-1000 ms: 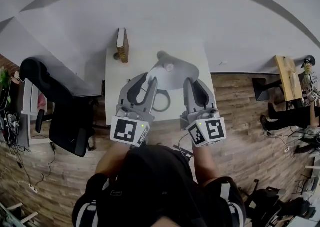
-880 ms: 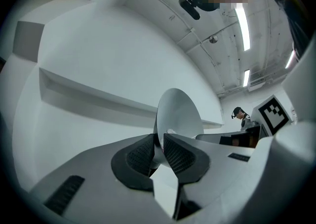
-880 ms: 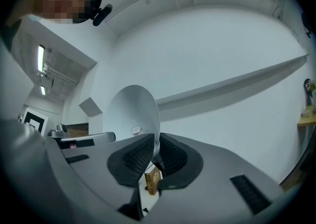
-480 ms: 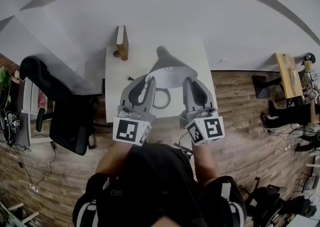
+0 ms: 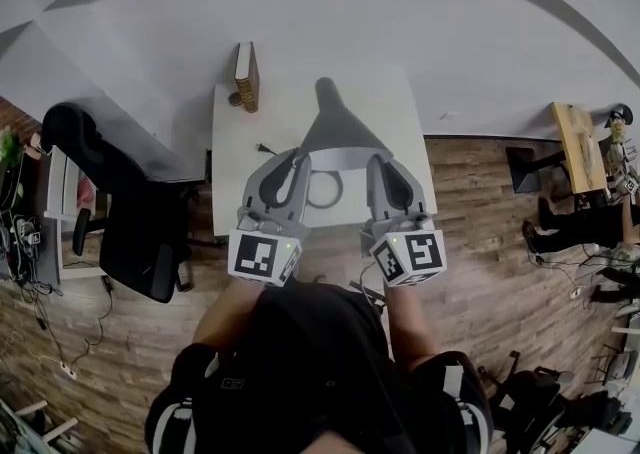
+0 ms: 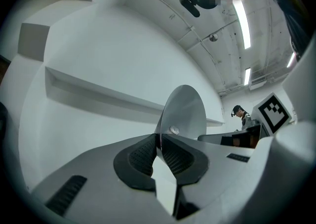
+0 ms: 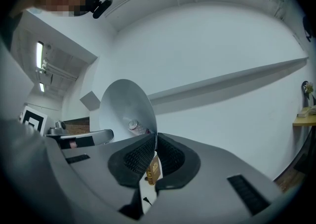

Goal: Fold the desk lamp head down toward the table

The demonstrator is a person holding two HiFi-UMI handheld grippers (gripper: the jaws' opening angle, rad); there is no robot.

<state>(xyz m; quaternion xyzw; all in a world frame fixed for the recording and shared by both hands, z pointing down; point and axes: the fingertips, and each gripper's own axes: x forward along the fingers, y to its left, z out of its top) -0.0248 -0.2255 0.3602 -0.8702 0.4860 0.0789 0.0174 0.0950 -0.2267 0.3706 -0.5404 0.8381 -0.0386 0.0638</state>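
The lamp head (image 5: 338, 127) sits over the middle of the white tabletop (image 5: 240, 167). Its long axis runs away from the person, with the narrow neck toward the wall (image 5: 420, 12) and the wide open mouth facing back at the two claws. The left claw (image 5: 299, 158) is closing on the mouth's left rim and the right claw (image 5: 375, 162) on its right rim, and the thin edge is pinched between each pair of pads. Both gripper views look into the shade. A book (image 5: 246, 77) stands at the far left corner, well apart. Bare tabletop lies left of the shade. An office chair (image 5: 120, 202) stands beyond the left edge.
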